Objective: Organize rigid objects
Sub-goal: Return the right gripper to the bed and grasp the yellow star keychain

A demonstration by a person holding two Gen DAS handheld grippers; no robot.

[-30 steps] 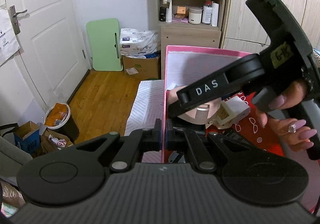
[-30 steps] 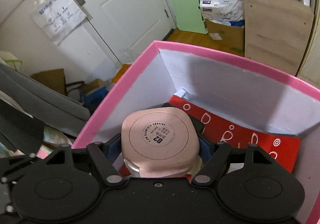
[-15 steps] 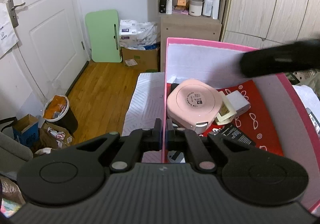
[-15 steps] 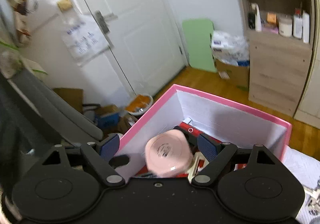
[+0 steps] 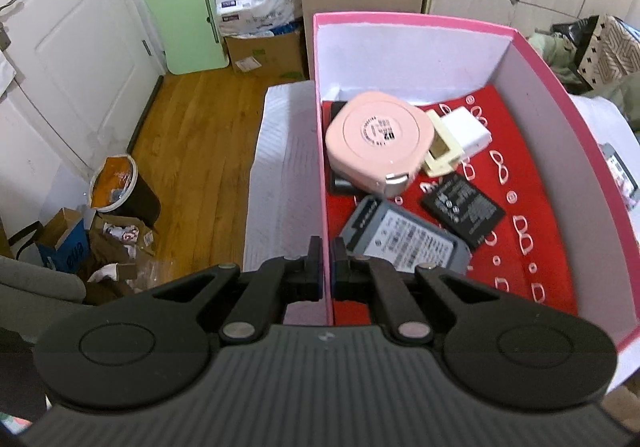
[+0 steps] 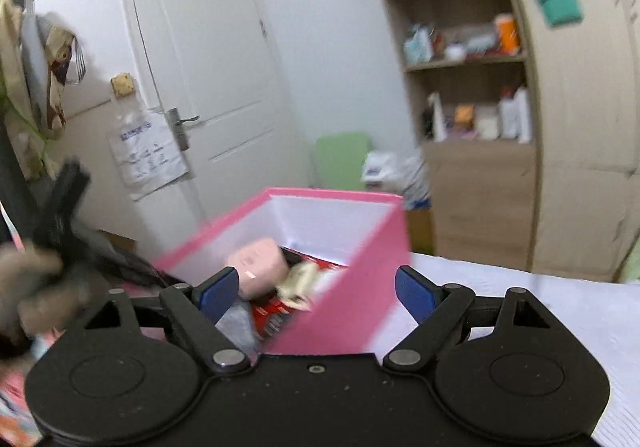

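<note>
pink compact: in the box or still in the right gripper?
In the box. The pink compact lies on the red lining of the pink box, leaning on other items. The right gripper is open and empty.

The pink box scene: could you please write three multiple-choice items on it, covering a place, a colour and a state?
1. Where is the pink compact?
A. Inside the box
B. On the floor
C. On the shelf

2. What colour is the box floor?
A. Green
B. Red
C. Blue

3. What is the left gripper doing?
A. Hanging open
B. Holding the compact
C. Pinching the box wall

Answers:
A, the pink compact lies within the pink box.
B, the box floor is red.
C, the left gripper has its jaws shut on the wall.
</note>
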